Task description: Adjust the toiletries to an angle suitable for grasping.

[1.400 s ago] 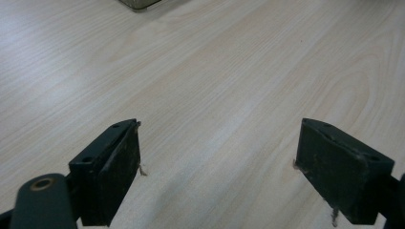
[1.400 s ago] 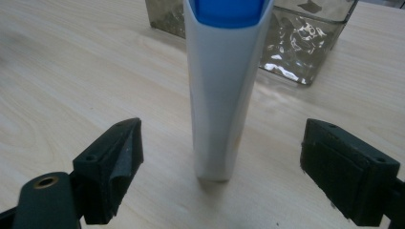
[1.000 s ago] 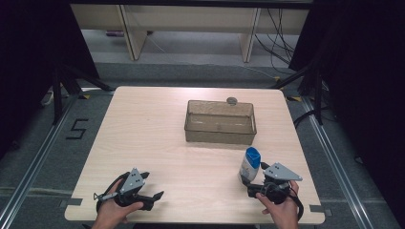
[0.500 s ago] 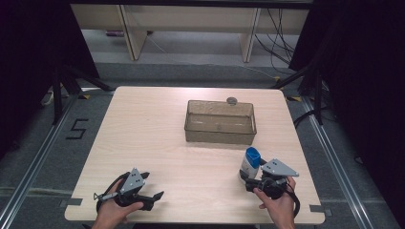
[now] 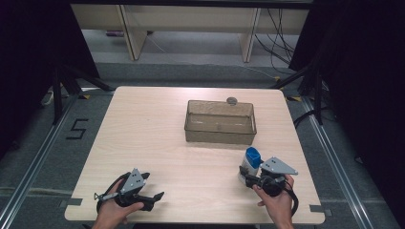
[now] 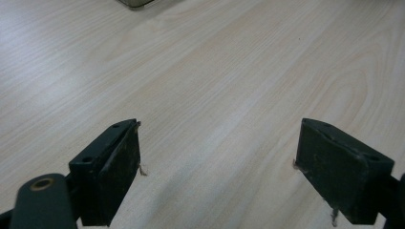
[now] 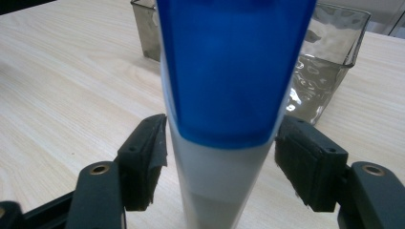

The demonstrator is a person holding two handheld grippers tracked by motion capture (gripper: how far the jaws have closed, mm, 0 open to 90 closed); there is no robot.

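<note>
Left gripper agape, right gripper half-closed.

Bright, even overhead light on pale wood; dark surroundings; close foreground softly blurred.

The bottle stands upright on the surface, a white body below and a broad blue upper part. It sits between the right gripper's two black jaws, which have just been closing; the left jaw lies against or just beside its white side, the right jaw close to the blue edge, and whether either presses cannot be told. In the high view the bottle rises just ahead of that gripper.
</note>
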